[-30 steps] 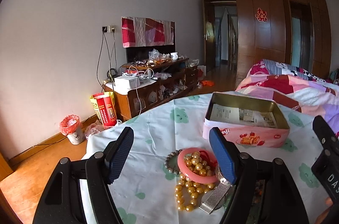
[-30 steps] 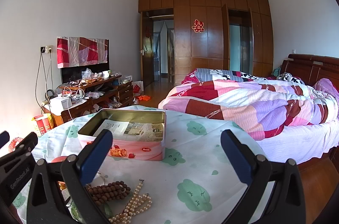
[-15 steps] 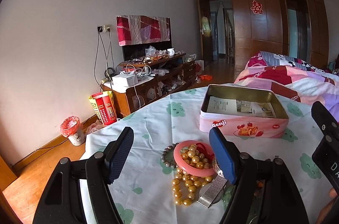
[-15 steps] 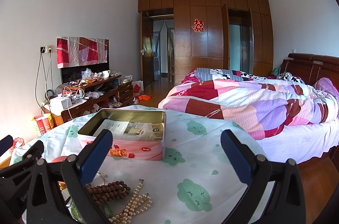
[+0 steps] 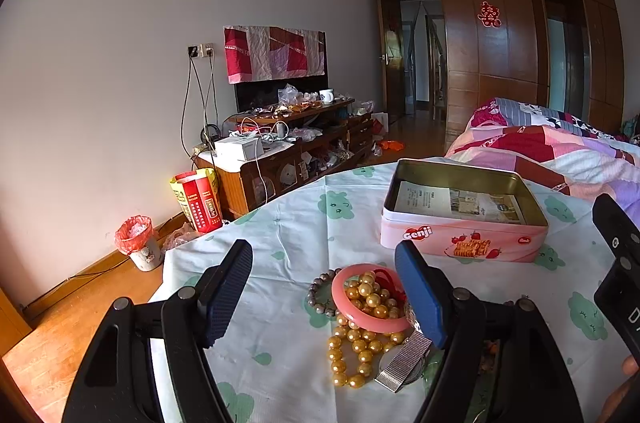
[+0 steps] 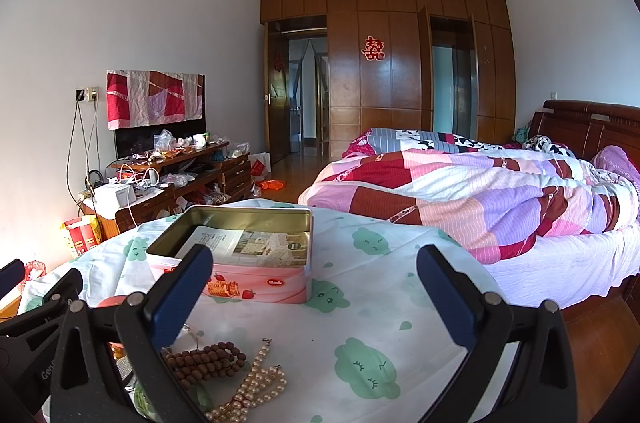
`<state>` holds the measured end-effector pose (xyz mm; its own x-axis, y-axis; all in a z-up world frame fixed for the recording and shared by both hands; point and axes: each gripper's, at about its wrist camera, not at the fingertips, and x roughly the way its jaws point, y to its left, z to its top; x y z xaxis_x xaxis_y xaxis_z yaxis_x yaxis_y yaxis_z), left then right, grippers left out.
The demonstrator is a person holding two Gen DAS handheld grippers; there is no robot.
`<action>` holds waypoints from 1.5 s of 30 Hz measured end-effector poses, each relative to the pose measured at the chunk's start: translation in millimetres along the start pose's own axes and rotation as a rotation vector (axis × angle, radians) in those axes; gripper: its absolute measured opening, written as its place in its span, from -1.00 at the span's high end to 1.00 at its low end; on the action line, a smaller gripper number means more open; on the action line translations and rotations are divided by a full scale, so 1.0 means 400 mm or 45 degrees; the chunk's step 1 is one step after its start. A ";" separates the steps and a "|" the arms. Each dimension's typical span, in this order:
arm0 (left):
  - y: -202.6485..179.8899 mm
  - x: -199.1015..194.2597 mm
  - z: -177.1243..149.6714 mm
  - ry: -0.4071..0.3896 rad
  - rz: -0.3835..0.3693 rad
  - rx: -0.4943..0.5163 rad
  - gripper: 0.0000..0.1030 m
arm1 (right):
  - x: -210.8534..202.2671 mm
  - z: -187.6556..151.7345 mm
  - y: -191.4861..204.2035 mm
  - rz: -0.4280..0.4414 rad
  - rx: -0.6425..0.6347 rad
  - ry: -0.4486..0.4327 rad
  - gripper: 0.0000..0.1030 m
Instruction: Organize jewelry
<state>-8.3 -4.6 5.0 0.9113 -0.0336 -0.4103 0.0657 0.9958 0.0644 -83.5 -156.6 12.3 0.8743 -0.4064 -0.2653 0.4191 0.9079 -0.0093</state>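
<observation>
Hiding watch (image 5: 404, 363) face: right blue jaw pad

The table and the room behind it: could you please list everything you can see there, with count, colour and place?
tin box: one, pink, open, on the table, paper inside
bangle: one, pink, atop the jewelry heap
gold bead strand: one, gold, partly lying through the bangle
grey bead bracelet: one, grey, left of the bangle
metal mesh band: one, silver, beside the gold beads
brown bead bracelet: one, brown, near table edge
pearl strand: one, cream, beside the brown beads
bed: one, patchwork quilt, right
cabinet: one, wooden, cluttered, by the wall
bin: one, red liner, on the floor
left gripper: fingers open, empty
right gripper: fingers open, empty
</observation>
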 end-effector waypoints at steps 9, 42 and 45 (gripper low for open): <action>0.002 -0.001 0.001 0.001 0.000 -0.001 -0.44 | 0.000 -0.001 -0.002 0.000 0.001 0.000 -1.00; 0.013 0.003 0.002 0.012 -0.019 -0.027 -0.44 | 0.004 -0.003 -0.001 0.002 0.012 0.013 -1.00; 0.031 0.001 0.003 0.024 -0.058 -0.063 -0.44 | 0.020 -0.007 -0.025 0.005 0.062 0.045 -1.00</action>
<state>-6.6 7.6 6.6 0.9001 -0.0782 -0.4286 0.0867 0.9962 0.0003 -81.2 -168.7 7.6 0.8671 -0.3982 -0.2994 0.4279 0.9030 0.0383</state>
